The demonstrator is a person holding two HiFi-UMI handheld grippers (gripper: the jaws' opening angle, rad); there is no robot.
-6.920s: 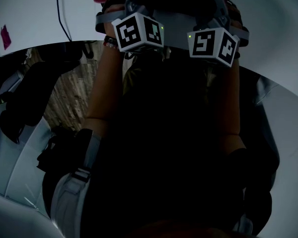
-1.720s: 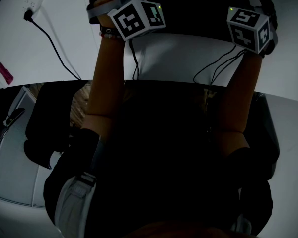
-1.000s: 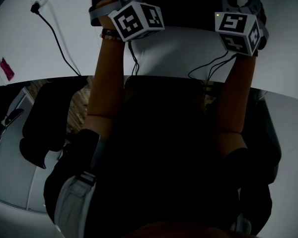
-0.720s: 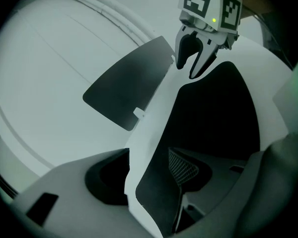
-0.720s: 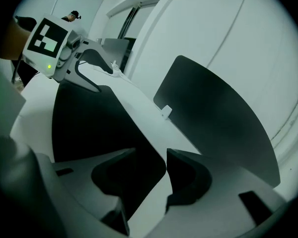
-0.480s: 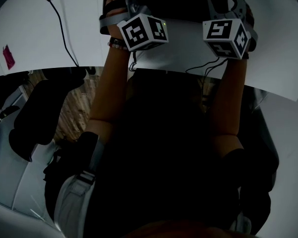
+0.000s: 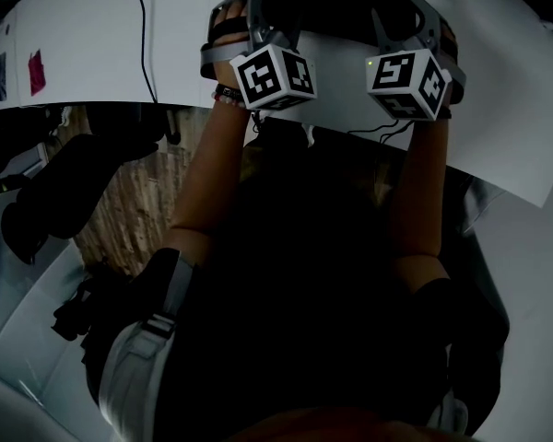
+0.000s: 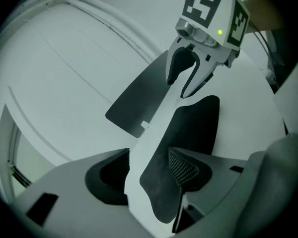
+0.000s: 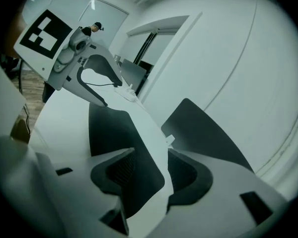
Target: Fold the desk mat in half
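Mid-fold; desk mat (image 8: 161, 110) edge pinched in L gripper (image 8: 150, 155); R gripper (image 9: 151, 155) likewise, jaws just easing wider; next: lay onto opp. edge, align corners.

Black-and-white marker cubes (image 7: 275, 76), grey jaws, black cables (image 7: 380, 131), bracelet (image 7: 226, 93), dark top (image 7: 304, 274).

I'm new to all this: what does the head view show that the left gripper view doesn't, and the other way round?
Only the head view: the person's forearms, a black cable on the white table, a pink note and wooden floor. Only the left gripper view: the desk mat, showing dark and white surfaces, held between the jaws of the left gripper, plus a small white tab. Both: the right gripper with its marker cube; its jaws have just been opening, mat between them.
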